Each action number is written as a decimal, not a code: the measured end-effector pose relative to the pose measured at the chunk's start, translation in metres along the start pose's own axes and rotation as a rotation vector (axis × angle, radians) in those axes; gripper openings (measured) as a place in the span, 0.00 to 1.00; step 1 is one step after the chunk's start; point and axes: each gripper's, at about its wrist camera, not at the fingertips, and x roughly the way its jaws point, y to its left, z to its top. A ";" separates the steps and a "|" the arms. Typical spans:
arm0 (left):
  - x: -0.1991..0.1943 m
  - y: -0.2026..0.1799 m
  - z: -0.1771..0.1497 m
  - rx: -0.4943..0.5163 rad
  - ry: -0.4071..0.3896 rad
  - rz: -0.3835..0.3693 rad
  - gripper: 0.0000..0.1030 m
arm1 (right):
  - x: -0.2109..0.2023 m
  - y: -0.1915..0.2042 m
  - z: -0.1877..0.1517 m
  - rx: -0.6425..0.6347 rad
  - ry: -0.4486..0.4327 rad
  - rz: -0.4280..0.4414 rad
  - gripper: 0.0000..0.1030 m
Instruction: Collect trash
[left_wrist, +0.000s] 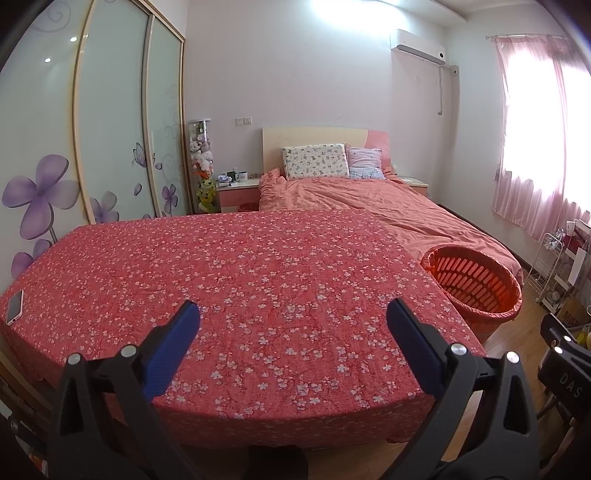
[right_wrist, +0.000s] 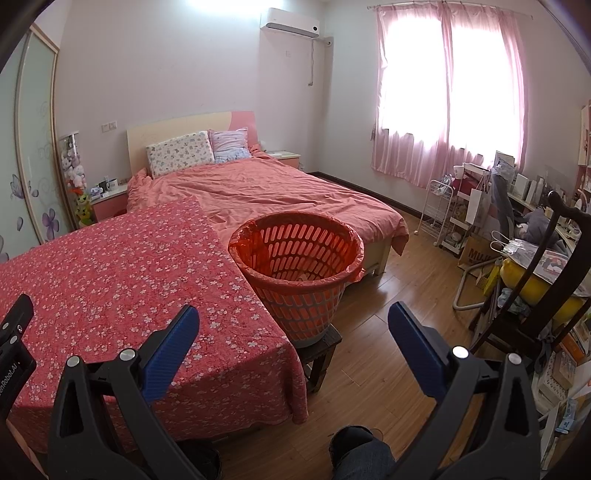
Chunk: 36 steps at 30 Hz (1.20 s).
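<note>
An orange slatted trash basket (right_wrist: 297, 273), lined with an orange plastic bag, stands upright with its round mouth facing up on a small dark stool (right_wrist: 319, 354) beside the corner of a table draped in a red floral cloth (left_wrist: 236, 280). Both the left gripper (left_wrist: 293, 325) and the right gripper (right_wrist: 293, 325) hover with blue-padded fingers spread wide, holding nothing. A phone (left_wrist: 15, 306) lies at the table's left edge.

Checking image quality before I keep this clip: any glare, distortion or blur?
Left wrist view: ceiling light blown out, wardrobe edges bowed by fisheye, window overexposed. Right wrist view: window washes out; basket sharp.
</note>
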 end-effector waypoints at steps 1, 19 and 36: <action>0.000 0.000 0.000 0.000 0.000 0.000 0.96 | 0.000 0.000 0.000 0.000 0.000 0.000 0.98; 0.000 0.000 0.000 0.001 0.002 0.000 0.96 | 0.001 0.002 0.001 -0.001 0.000 -0.001 0.98; 0.000 0.000 -0.001 0.000 0.004 0.000 0.96 | 0.002 0.001 0.003 -0.003 0.000 -0.001 0.98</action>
